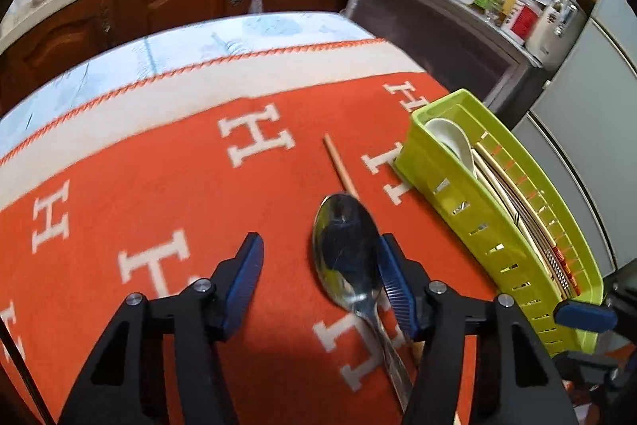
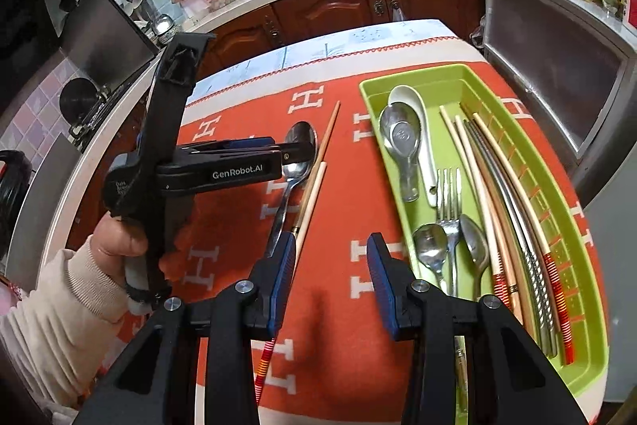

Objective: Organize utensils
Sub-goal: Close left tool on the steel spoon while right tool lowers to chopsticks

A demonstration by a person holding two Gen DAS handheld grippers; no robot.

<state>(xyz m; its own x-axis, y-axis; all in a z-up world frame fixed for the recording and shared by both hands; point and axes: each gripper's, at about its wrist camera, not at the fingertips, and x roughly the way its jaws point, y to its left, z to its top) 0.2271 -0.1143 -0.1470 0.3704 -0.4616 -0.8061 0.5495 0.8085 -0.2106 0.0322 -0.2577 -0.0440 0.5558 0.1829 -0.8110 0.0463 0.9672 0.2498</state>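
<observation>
left gripper (image 1: pixel 318 277) jaws wide open over a metal spoon (image 1: pixel 346 253) lying on the orange cloth-covered surface (image 1: pixel 159 186), the right pad touching the bowl's edge. right gripper (image 2: pixel 330 289) jaws wide open, empty. a loose chopstick (image 2: pixel 312 202) is partly hidden beside the spoon. green tray (image 2: pixel 473 74) holds sorted utensils; kitchen cabinets (image 2: pixel 338 6) stand behind.

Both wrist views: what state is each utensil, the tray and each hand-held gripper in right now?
Left hand-held gripper: open, not gripping anything.
Right hand-held gripper: open, empty.
Shiny metal spoon: loose on the orange cloth, bowl up.
Two pale wooden chopsticks: loose on the cloth beside that spoon.
Lime-green plastic tray: flat on the cloth, holding sorted spoons, forks and chopsticks.
</observation>
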